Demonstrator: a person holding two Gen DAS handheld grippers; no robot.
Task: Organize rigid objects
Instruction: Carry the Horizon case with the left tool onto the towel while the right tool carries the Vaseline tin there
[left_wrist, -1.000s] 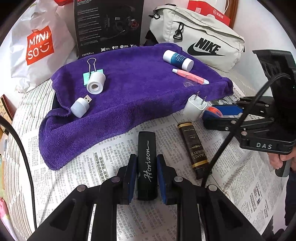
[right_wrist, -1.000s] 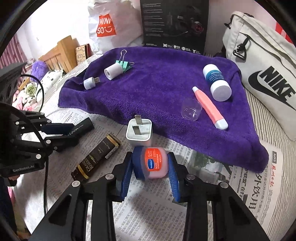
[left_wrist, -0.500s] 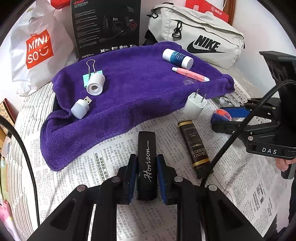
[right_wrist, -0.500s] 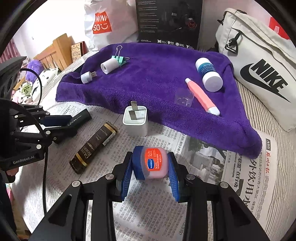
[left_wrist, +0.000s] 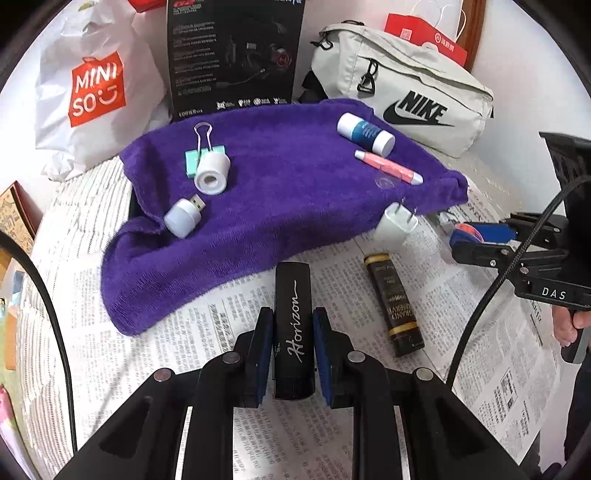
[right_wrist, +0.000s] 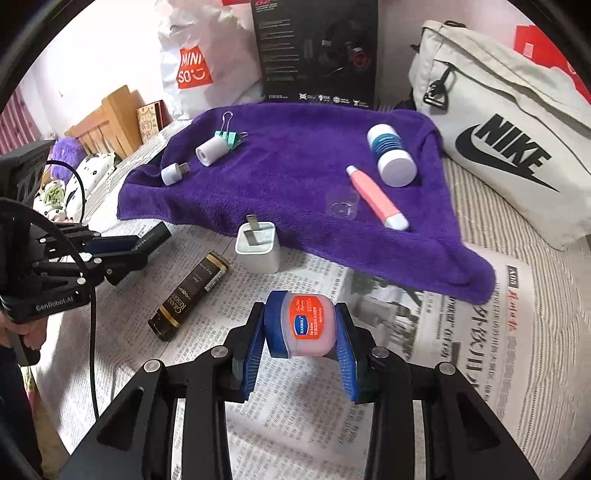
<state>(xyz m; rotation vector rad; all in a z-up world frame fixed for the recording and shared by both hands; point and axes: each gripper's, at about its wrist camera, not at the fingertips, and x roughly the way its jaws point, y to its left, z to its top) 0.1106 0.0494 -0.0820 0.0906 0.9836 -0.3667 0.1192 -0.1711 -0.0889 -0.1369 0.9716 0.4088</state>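
Evidently both picks are made: the black Horizon case (left_wrist: 293, 332) sits lengthwise between the clamped pads of the left gripper (left_wrist: 293, 352), over the newspaper (left_wrist: 177, 354) near the purple towel (left_wrist: 295, 192)'s front edge, a hold that should keep it from swinging. The right gripper (right_wrist: 301, 326) pinches the lip balm jar (right_wrist: 304, 323) across its sides, label up, above the newspaper off the towel's front right corner. Sorted items lie in groups along the towel's left and right edges, so these probably belong there too. The white charger (right_wrist: 258, 245) and dark tube (right_wrist: 190, 293) wait on the newspaper.
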